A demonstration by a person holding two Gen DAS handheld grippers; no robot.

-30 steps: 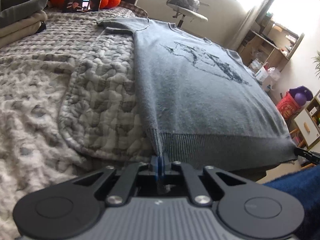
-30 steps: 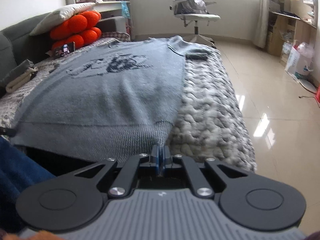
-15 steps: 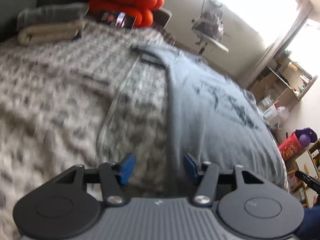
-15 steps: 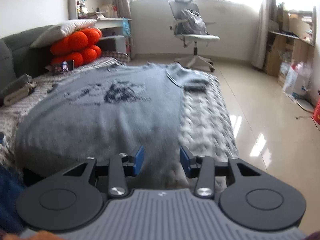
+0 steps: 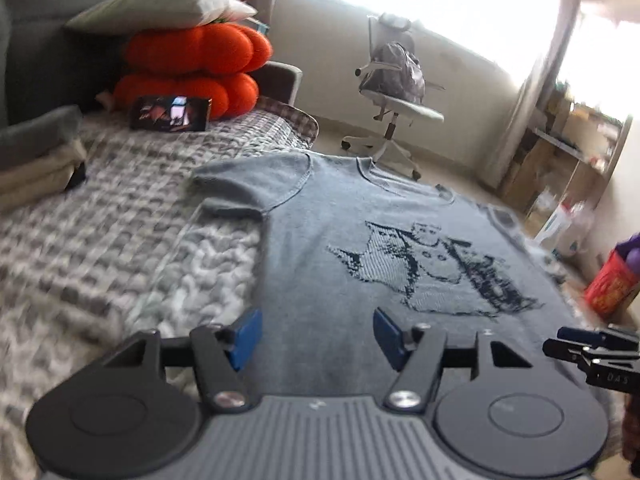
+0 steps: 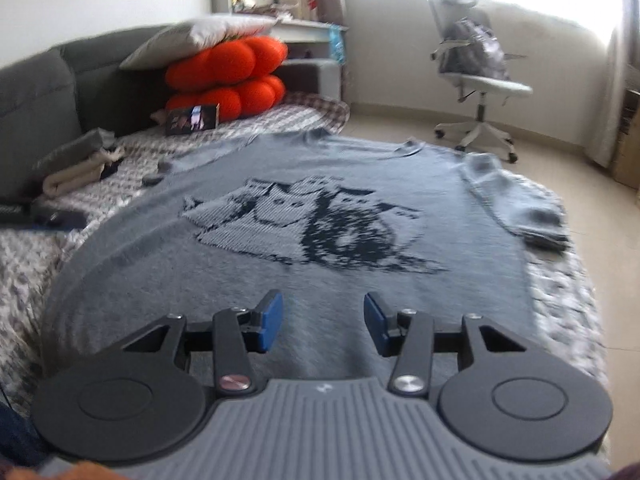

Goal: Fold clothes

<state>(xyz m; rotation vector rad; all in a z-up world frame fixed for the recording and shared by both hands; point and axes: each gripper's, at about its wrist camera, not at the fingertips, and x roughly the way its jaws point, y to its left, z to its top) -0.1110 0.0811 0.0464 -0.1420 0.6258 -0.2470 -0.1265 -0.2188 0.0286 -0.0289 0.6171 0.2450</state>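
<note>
Left gripper point(image 5: 316, 334), right gripper point(image 6: 323, 322): jaws just opened, nothing between.

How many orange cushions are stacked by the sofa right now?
2. The upper orange cushion sits on the lower orange cushion, under a grey pillow at the sofa. More could be hidden behind them.

The right gripper point(image 6: 322, 322), its jaws just opened and nothing between them, hangs over the hem end of the grey sweater point(image 6: 248, 280) spread flat on the blanket point(image 6: 560, 300).
</note>
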